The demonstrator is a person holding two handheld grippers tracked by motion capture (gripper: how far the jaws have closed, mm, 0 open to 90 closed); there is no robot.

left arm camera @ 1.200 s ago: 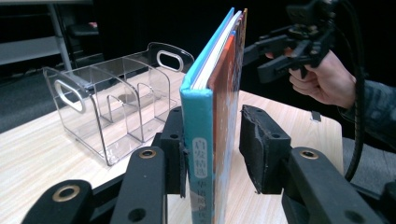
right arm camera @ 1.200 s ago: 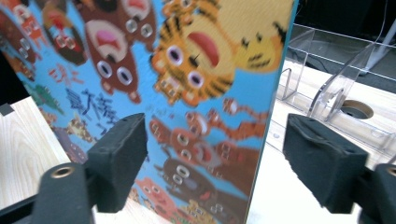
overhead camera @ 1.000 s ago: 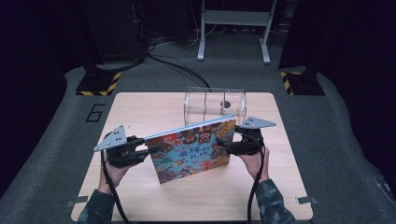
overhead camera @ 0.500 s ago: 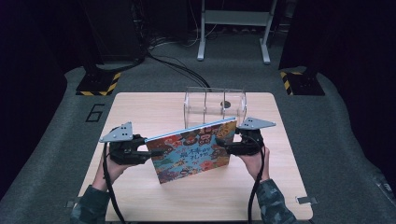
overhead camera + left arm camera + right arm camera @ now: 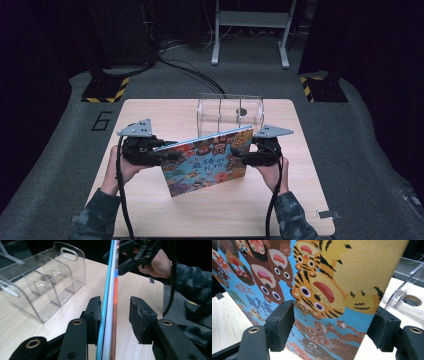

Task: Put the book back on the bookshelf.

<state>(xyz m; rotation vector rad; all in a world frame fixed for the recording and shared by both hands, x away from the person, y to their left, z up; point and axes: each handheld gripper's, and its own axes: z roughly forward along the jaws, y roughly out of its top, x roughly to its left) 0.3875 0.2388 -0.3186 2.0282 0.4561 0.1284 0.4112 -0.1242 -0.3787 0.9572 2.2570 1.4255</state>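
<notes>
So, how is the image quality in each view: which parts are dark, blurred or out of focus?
High view: the table is evenly lit, the room behind is nearly black, and the whole picture is soft. Left gripper view: the book seen edge-on is blurred near the lens, and the clear organizer shows pale reflections. Right gripper view: the book cover close to the lens is soft at the top right.
</notes>
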